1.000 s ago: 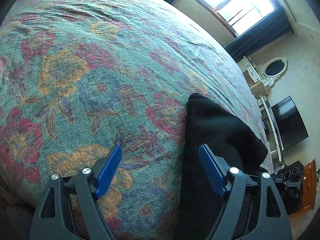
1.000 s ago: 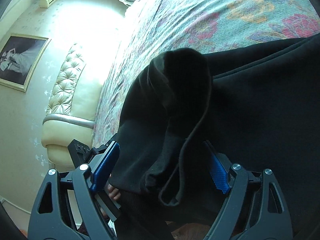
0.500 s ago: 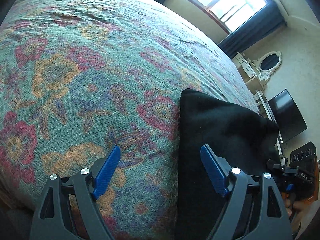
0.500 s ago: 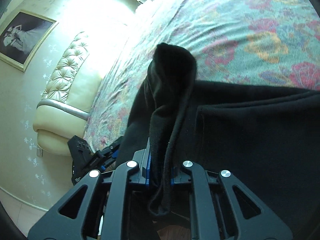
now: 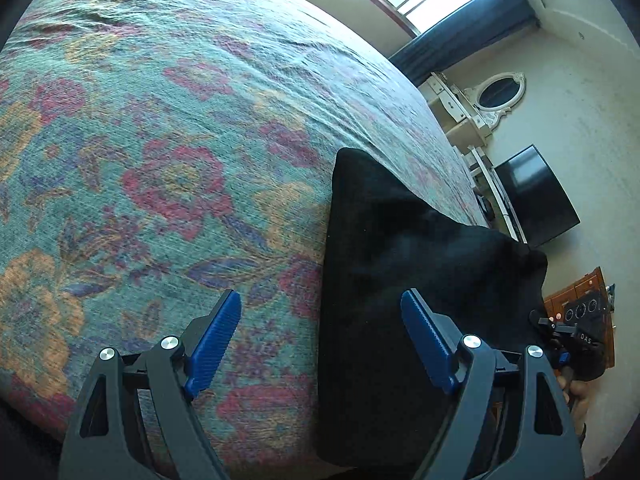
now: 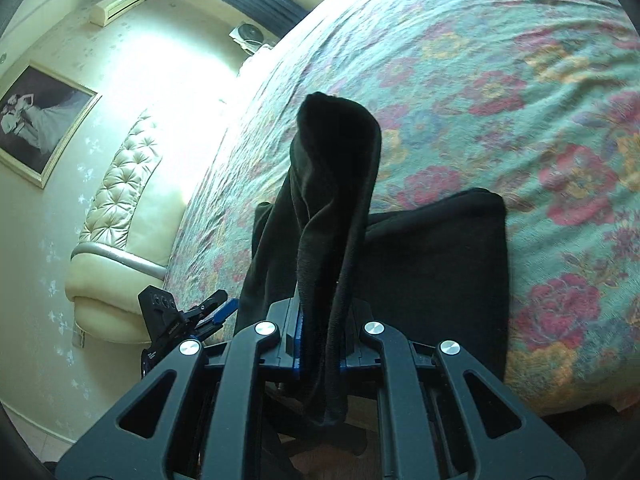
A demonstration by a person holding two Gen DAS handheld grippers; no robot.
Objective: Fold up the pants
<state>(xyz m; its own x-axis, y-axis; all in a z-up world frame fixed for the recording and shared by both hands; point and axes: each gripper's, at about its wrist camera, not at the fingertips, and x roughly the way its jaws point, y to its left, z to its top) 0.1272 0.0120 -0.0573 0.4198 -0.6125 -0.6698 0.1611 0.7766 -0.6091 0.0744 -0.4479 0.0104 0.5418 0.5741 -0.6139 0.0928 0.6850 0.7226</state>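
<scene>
Slipping is the main risk, in my judgement: the right gripper (image 6: 320, 354) pinches only a narrow bunched fold of the black pants (image 6: 436, 276), and the raised cloth stands up beyond the jaws in a loose twisted column, so a quick pull could drag it free or carry the fold over crooked. The lower layers could also be dragged along, since nothing pins them to the floral bedspread (image 6: 500, 80).

Its jaws are pressed together on that fold, with blue pads showing on either side of the cloth. The rest of the pants lies as a flat dark rectangle on the near edge of the bed, right of the lifted part in the right wrist view.

The left gripper (image 5: 322, 340) has its jaws spread wide and holds nothing; its right finger (image 5: 428, 344) hangs over the pants' left edge, and I cannot tell whether it touches. Its left finger (image 5: 214, 338) is over bare bedspread.
</scene>
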